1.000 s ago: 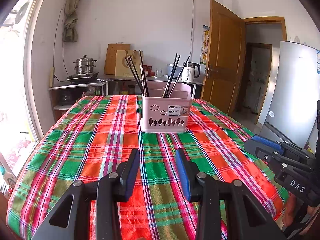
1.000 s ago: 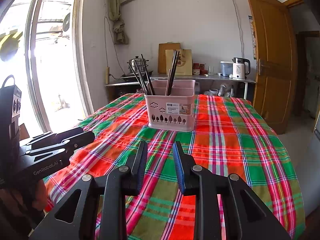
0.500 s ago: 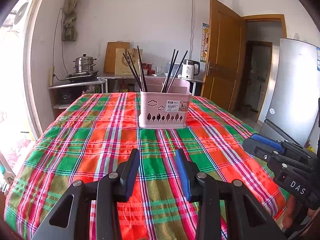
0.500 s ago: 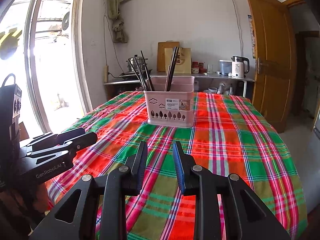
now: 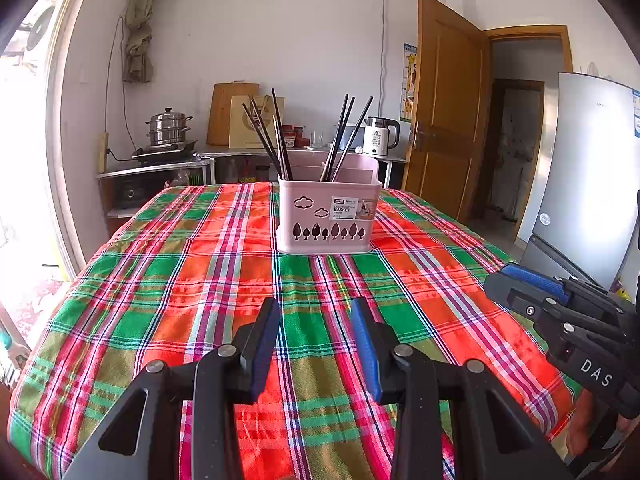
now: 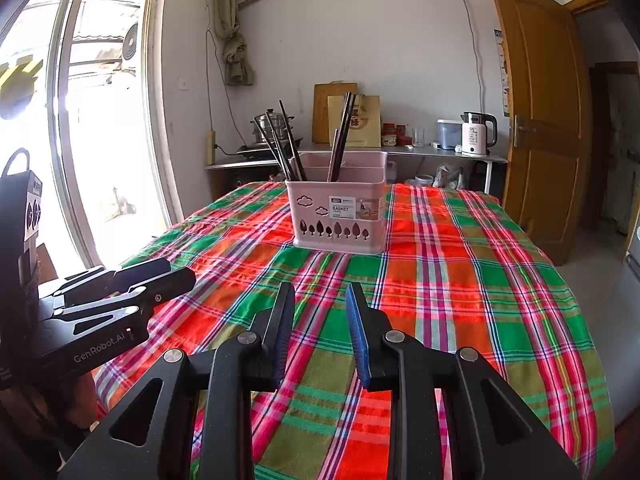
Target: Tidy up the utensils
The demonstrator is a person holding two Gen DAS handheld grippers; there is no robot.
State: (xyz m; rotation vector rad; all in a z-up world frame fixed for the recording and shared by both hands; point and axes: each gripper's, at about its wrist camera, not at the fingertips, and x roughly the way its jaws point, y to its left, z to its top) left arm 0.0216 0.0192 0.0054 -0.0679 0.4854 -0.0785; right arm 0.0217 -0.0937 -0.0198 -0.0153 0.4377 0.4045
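Two sets of tongs, both empty. Left tongs (image 5: 315,320), lower centre of the left wrist view: jaws parted with a clear gap, plaid cloth showing between the blue pads, nothing gripped. Right tongs (image 6: 320,304), lower centre of the right wrist view: likewise parted, nothing between the pads.

Writing on the tools: the right tongs body at the lower right edge of the left view reads "DAS"; the left tongs body at the lower left of the right view reads "GenRobot.AI".

Both tongs hover over the near part of the tabletop (image 5: 152,280), covered in a red, green and pink plaid cloth.

Pink basket (image 5: 328,216) stands upright on the cloth, centre frame in both views, straight ahead of each set of tongs and well apart from them. Front face: cloud and tree cut-outs and a label reading "BASKET"; smaller print not legible. Dark chopsticks (image 5: 276,140) stand tilted inside it in two bunches, one at its left end, one nearer the middle (image 6: 342,136).

Beyond, against the far wall: white kettle (image 6: 476,134) marked "55", steel steamer pot (image 5: 168,128), wooden cutting board (image 6: 324,112), a printed paper bag (image 6: 360,120) (text unreadable). Fridge (image 5: 592,168) at right edge of the left view.
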